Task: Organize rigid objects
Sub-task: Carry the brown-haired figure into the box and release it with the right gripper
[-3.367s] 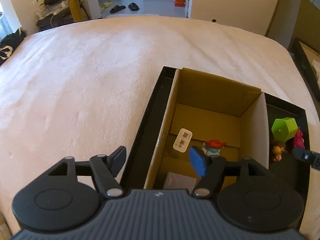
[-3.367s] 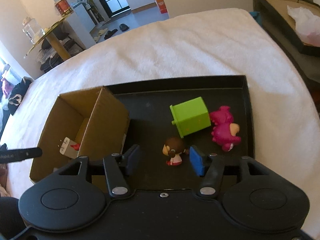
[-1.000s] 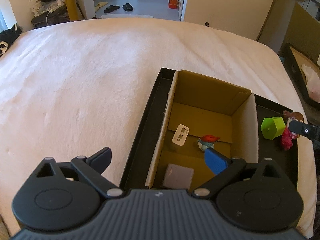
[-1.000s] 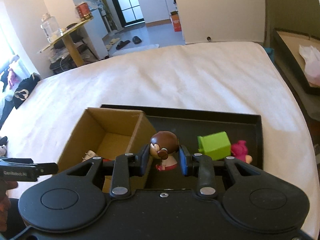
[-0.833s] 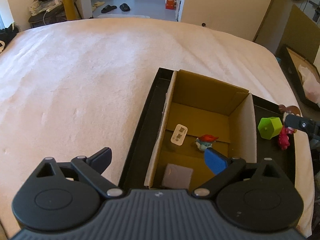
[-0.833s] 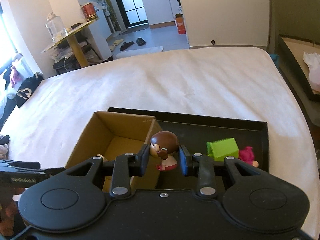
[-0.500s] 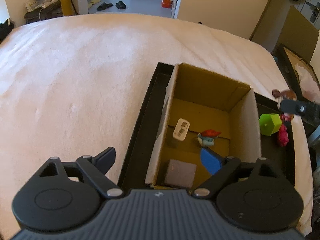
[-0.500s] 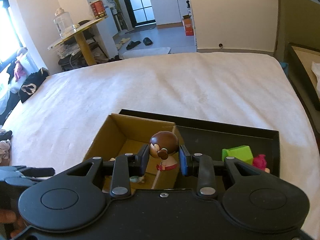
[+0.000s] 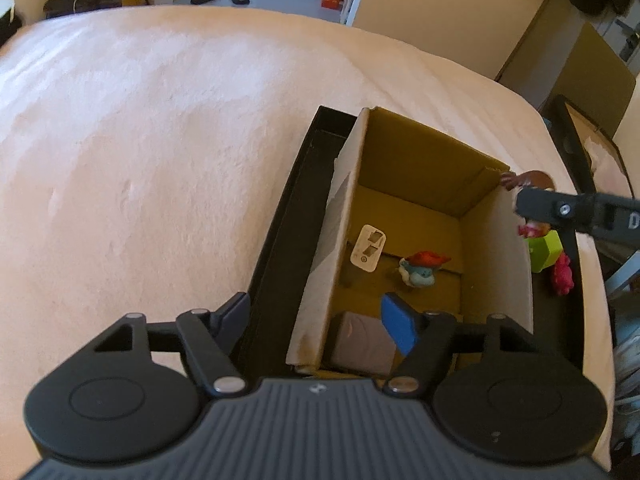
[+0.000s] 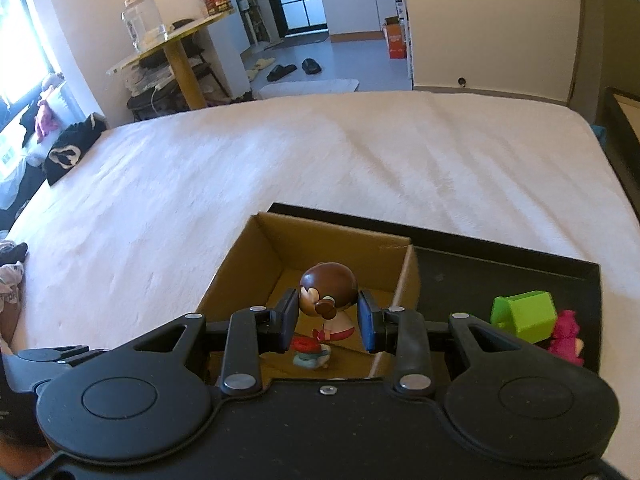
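Note:
My right gripper is shut on a brown-haired doll figurine and holds it above the open cardboard box. In the left wrist view the right gripper's finger and the doll sit at the box's far right corner. The box stands in a black tray and holds a white tag, a red-capped blue figure and a grey block. My left gripper is open and empty over the box's near left wall.
A green house-shaped block and a pink plush toy lie in the tray's right half. The tray sits on a white bed. Another dark tray stands off the bed's right edge.
My right gripper closed on the doll, lifted it from the tray and carried it left over the box. My left gripper closed in slightly and stayed over the box's near left wall.

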`<state>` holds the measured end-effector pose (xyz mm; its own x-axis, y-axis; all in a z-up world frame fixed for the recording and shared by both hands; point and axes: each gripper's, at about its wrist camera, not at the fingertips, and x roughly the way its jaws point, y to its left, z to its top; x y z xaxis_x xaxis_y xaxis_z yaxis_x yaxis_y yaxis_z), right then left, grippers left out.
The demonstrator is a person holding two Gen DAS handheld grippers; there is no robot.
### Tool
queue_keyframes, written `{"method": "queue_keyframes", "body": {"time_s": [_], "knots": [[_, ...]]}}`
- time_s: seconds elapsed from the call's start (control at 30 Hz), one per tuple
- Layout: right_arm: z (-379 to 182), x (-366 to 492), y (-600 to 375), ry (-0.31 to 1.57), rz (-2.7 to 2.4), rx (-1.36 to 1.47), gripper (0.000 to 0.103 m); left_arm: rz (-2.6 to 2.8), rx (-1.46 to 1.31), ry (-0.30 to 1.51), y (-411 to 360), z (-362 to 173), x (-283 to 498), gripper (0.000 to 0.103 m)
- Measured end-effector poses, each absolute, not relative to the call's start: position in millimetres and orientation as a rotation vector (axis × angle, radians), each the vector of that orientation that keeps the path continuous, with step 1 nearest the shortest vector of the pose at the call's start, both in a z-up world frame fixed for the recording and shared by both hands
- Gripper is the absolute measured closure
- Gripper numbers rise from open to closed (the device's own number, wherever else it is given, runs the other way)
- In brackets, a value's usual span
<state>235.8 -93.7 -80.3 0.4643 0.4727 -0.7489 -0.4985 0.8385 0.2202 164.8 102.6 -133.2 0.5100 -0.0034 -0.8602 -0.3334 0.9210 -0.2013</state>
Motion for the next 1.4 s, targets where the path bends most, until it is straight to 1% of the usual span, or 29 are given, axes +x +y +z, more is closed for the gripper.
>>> {"method": "queue_keyframes", "body": {"time_s": [0.03, 0.07, 0.2, 0.23, 0.27, 0.3, 0.37, 0.47, 0.57, 0.7, 0.73, 0.77, 0.8, 1.13, 1.4], "knots": [[-82, 236, -91, 0.914, 0.598, -0.035, 0.072, 0.199, -0.372, 1.026, 103, -135, 165, 0.042], [-83, 236, -89, 0.918, 0.598, -0.038, 0.072, 0.195, -0.378, 1.03, 104, -137, 165, 0.044], [-88, 234, -78, 0.934, 0.6, -0.047, 0.072, 0.174, -0.389, 1.034, 104, -141, 166, 0.045], [-89, 234, -75, 0.937, 0.6, -0.053, 0.072, 0.17, -0.389, 1.041, 104, -142, 167, 0.048], [-91, 234, -71, 0.941, 0.601, -0.059, 0.072, 0.164, -0.391, 1.049, 104, -144, 169, 0.055], [-92, 234, -70, 0.944, 0.603, -0.063, 0.072, 0.16, -0.396, 1.058, 104, -146, 170, 0.058], [-94, 235, -63, 0.952, 0.606, -0.07, 0.072, 0.156, -0.405, 1.066, 104, -149, 172, 0.069], [-99, 237, -52, 0.961, 0.611, -0.082, 0.072, 0.152, -0.416, 1.069, 106, -152, 171, 0.08], [-103, 239, -43, 0.968, 0.612, -0.088, 0.071, 0.168, -0.43, 1.067, 110, -153, 170, 0.086], [-107, 242, -35, 0.972, 0.614, -0.098, 0.07, 0.167, -0.438, 1.065, 112, -153, 169, 0.086], [-107, 242, -34, 0.966, 0.624, -0.096, 0.068, 0.167, -0.438, 1.065, 112, -153, 169, 0.086], [-105, 241, -33, 0.954, 0.63, -0.097, 0.064, 0.167, -0.44, 1.065, 113, -153, 169, 0.086], [-105, 240, -33, 0.95, 0.628, -0.102, 0.063, 0.167, -0.443, 1.065, 113, -153, 169, 0.086], [-90, 235, -66, 0.945, 0.583, -0.073, 0.063, 0.17, -0.43, 1.058, 110, -151, 168, 0.086], [-83, 231, -101, 0.932, 0.552, -0.068, 0.061, 0.179, -0.395, 1.065, 104, -147, 169, 0.086]]}}
